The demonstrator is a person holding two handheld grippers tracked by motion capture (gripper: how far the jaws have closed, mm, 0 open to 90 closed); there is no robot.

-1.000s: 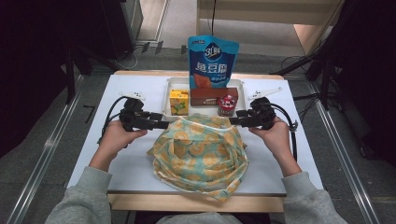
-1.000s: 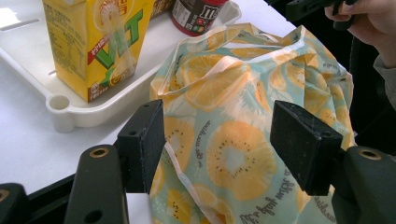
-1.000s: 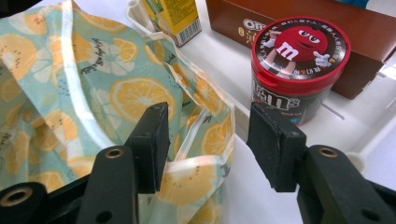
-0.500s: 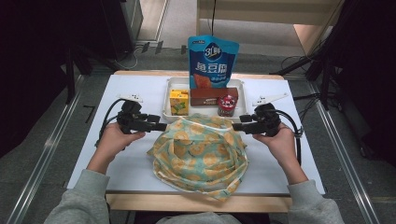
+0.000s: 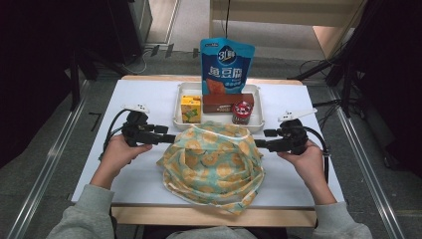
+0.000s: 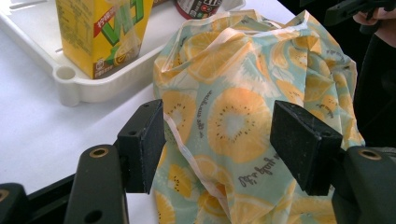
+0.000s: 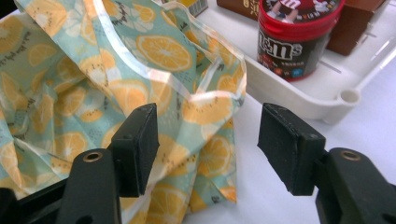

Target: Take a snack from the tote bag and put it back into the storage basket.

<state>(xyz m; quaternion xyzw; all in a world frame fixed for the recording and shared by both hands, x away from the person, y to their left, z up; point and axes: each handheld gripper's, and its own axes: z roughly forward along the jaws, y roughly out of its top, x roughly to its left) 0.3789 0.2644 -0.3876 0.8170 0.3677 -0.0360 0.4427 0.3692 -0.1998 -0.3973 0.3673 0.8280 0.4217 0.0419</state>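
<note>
**Bag let go, mouth may sag shut**

The left claw (image 5: 169, 138) stands spread at the fruit-print bag's (image 5: 214, 162) left side, gripping nothing. The bag sits mid-table, touching the white tray's (image 5: 177, 115) near rim. The right claw (image 5: 260, 144) has just been opening, nothing between its pads. Unheld, the soft rim could collapse.

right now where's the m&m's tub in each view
High view: the m&m's tub stands at the right front of the white tray, just behind the orange-print bag.
Left gripper view: a sliver of the tub at the top edge, behind the bag.
Right gripper view: the tub is at upper right, in the tray.
Shared landmark: the orange-print bag in front of the tray.
</note>
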